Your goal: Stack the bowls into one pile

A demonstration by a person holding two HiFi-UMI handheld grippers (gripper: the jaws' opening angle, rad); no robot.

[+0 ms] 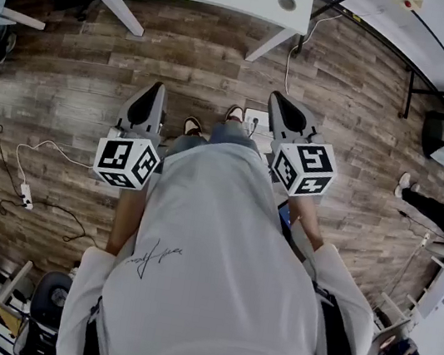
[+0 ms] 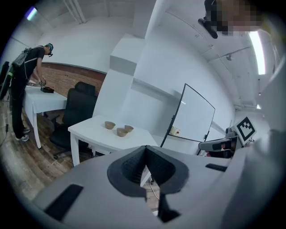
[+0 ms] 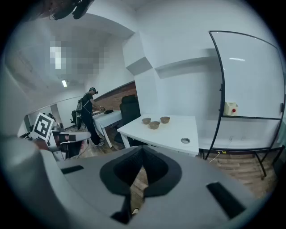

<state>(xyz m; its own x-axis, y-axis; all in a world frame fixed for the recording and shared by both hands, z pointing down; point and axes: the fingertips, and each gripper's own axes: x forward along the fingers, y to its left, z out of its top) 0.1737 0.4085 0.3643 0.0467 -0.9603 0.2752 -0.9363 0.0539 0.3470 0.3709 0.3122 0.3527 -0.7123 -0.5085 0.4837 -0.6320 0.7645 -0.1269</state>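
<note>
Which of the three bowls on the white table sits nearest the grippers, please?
The middle bowl, set forward of the left bowl and the right bowl, toward the table's near edge.

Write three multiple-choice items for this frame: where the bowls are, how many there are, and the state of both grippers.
1. The bowls sit on: A a tray; B the table; C a cart.
2. Bowls: A two; B three; C five.
3. Left gripper and right gripper are: A open; B shut on bowls; C shut, empty.
Key: B, they rest on the white tabletop; B, three stand apart there; C, both pairs of jaws meet with nothing between.
</note>
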